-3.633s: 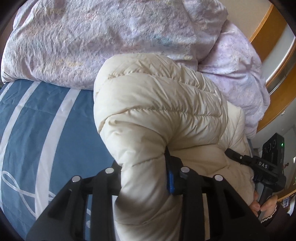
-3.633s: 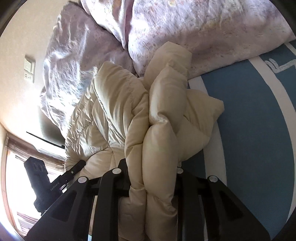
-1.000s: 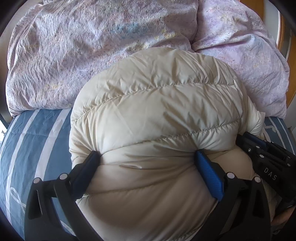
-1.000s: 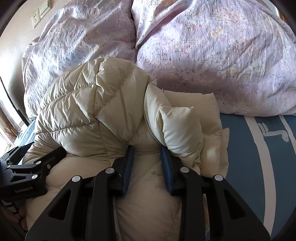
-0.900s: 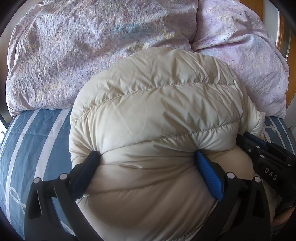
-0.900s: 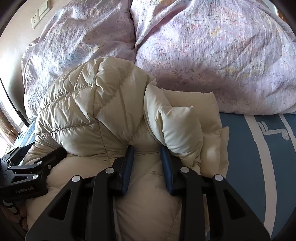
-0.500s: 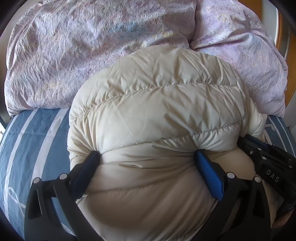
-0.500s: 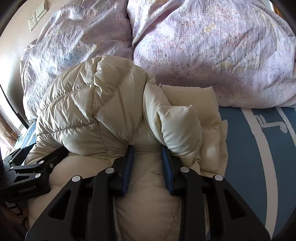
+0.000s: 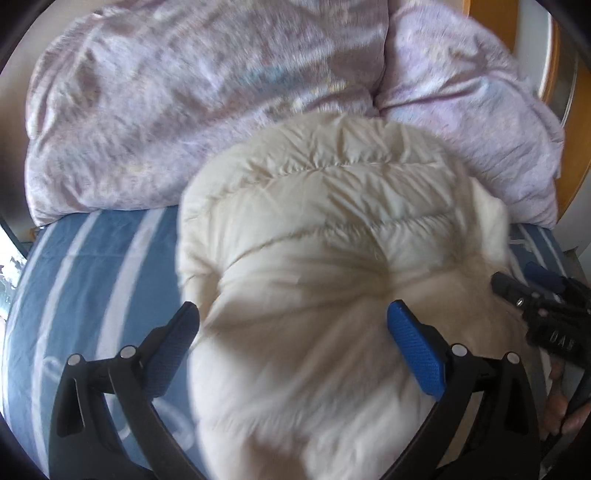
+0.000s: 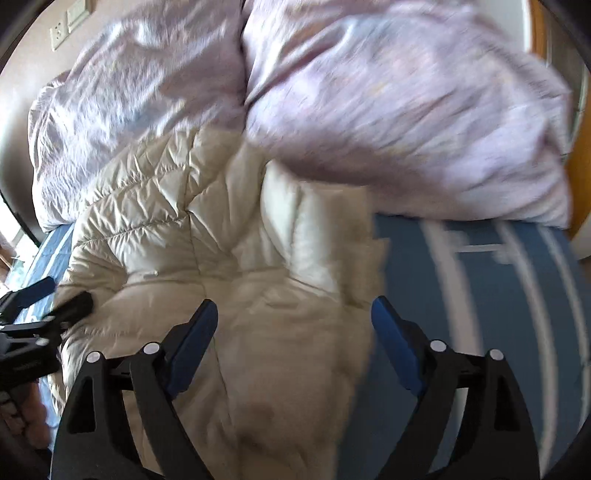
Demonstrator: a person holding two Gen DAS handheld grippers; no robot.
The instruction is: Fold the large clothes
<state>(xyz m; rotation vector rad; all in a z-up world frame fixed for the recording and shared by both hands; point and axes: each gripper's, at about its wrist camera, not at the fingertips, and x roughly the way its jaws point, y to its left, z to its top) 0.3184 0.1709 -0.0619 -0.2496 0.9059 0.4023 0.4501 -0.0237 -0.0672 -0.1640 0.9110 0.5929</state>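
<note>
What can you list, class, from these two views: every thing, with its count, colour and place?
puffer jacket: one, cream, bunched on the bed, against the duvet.
duvet: one, lilac, heaped behind the jacket.
bed sheet: one, blue with white stripes, under the jacket.
wall sockets: pale, on the wall at top left of the right view.
left tongs: black with blue pads, open astride the jacket.
right tongs: black with blue pads, open over the jacket's edge.

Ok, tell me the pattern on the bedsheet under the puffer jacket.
Blue bedsheet with white stripes and curly white markings, clearest in the left wrist view.
</note>
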